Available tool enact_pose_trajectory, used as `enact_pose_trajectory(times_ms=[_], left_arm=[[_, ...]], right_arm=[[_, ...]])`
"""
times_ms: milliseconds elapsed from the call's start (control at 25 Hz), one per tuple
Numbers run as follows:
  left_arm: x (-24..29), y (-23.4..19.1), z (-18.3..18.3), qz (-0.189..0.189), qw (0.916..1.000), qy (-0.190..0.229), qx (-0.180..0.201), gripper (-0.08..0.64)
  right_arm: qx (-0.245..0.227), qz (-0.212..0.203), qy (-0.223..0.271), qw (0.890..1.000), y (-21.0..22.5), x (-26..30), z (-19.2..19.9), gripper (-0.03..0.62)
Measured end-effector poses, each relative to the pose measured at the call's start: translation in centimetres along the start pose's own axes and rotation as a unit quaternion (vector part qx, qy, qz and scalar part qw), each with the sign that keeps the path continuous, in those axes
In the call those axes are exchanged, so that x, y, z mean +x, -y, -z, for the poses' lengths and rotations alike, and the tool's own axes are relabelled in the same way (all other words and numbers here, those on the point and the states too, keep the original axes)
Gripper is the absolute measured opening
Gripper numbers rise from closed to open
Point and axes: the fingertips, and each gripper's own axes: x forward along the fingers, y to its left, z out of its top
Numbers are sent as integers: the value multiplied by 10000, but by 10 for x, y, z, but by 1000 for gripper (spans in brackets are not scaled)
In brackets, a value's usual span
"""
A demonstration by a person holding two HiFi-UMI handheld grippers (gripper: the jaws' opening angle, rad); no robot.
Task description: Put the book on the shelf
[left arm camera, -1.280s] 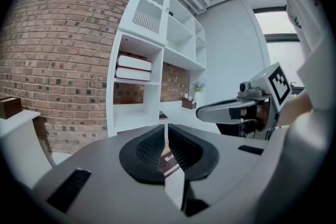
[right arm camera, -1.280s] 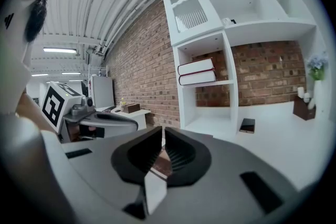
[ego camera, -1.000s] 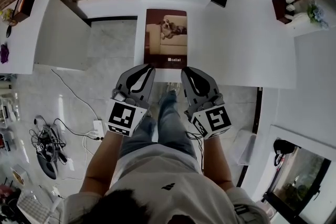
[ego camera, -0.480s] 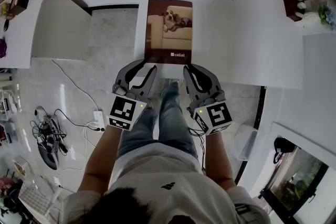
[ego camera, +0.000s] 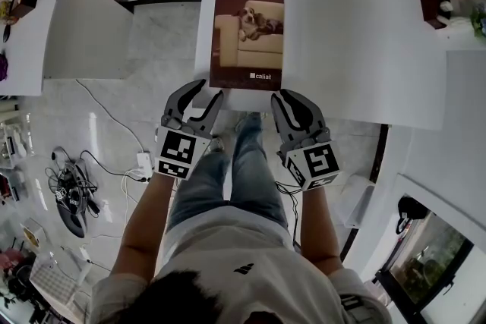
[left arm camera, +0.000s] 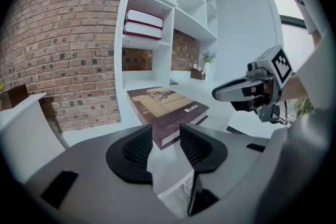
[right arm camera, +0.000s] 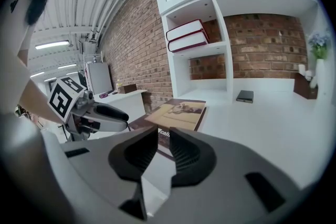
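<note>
Left hand-held gripper (ego camera: 199, 92): jaws just opening wide, empty, aimed at book's (ego camera: 248, 38) near edge.
Right hand-held gripper (ego camera: 287, 97): opening too, empty.
Book: flat on worktop (ego camera: 357, 57).

Book (ego camera: 247, 38) cover carried one white wd, approx. "caliat", last letters unsure, w/ small white square just left of it, on dark band at cover's near edge below sofa pic, right gripper view showed only "cal", rest hidden.

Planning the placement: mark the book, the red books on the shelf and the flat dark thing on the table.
book (ego camera: 249, 38), head view, middle of its cover.
red books (right arm camera: 185, 35), right gripper view, side of the stack.
flat dark thing (right arm camera: 244, 96), right gripper view, its top face.
</note>
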Motion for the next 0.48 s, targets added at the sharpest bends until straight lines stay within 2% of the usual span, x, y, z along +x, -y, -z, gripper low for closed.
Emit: enact_pose_trajectory(times_ms=[480], left_arm=[[14,0,22,-4,9992,-368,135,164]], right_arm=[[-51,33,-251,9997,13,1,19,84]])
